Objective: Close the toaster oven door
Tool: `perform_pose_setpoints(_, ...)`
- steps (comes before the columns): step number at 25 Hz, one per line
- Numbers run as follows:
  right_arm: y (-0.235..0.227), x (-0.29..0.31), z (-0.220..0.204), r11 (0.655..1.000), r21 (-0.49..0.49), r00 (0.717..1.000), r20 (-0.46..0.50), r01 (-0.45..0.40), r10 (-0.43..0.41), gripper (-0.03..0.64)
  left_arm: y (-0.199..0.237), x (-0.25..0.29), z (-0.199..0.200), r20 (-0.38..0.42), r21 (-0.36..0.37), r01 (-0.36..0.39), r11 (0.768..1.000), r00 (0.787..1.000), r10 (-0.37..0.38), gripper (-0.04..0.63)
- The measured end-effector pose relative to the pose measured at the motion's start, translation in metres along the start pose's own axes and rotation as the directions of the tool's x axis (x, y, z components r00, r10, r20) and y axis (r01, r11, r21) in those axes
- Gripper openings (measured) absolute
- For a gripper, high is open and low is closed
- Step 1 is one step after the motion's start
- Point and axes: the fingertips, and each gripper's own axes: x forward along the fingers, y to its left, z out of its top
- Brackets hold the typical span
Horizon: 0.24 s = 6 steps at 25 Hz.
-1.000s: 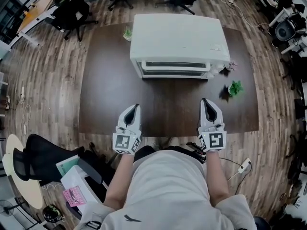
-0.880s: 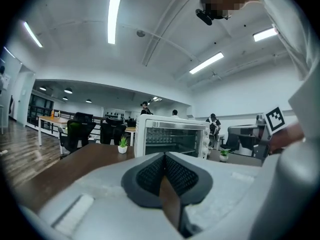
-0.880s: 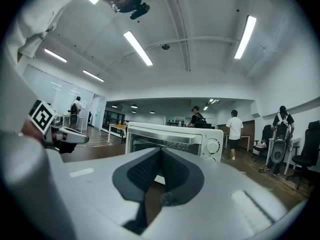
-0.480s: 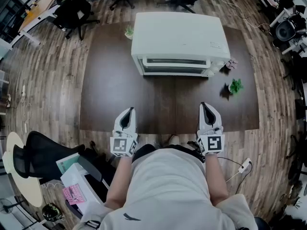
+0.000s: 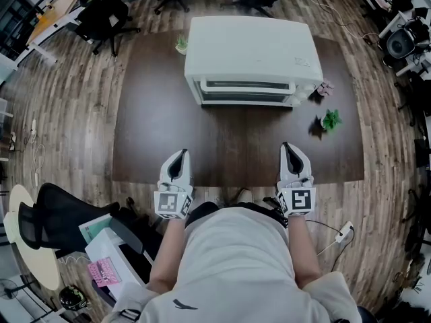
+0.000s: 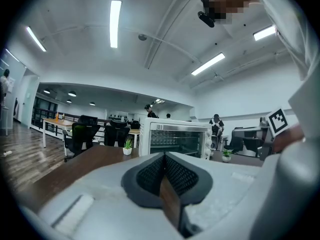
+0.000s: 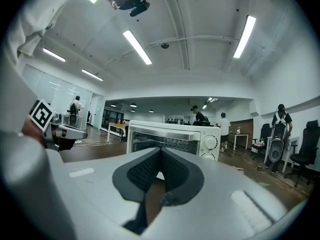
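The white toaster oven [image 5: 252, 52] stands at the far side of the dark table [image 5: 155, 133], its glass door [image 5: 246, 93] upright and flush against the front. My left gripper [image 5: 180, 156] and right gripper [image 5: 289, 148] hover side by side over the table's near edge, well short of the oven. Both are shut with nothing between the pads. In the left gripper view the oven [image 6: 175, 140] stands ahead beyond my left gripper [image 6: 164, 156]. In the right gripper view the oven [image 7: 170, 136] shows its knobs on the right, beyond my right gripper [image 7: 160, 152].
A small green plant [image 5: 330, 122] and a pinkish one [image 5: 326, 89] stand right of the oven, and another small plant [image 5: 179, 45] at its back left. Office chairs ring the table, with a black one [image 5: 60, 221] at my left. People stand far off in the room.
Both grippers have drawn back a little toward the person and the table's near edge. The oven door looks the same throughout.
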Motion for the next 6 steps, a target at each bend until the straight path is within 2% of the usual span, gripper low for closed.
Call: perform_pose_setpoints(6, -0.0002, 0.0011, -0.0013, 1.0, 0.009, 1.0, 0.003, 0.004, -0.004, 0.0, 0.003, -0.0003, -0.0031, 0.002, -0.011, -0.003, 1.0, 1.0, 0.003, 0.005)
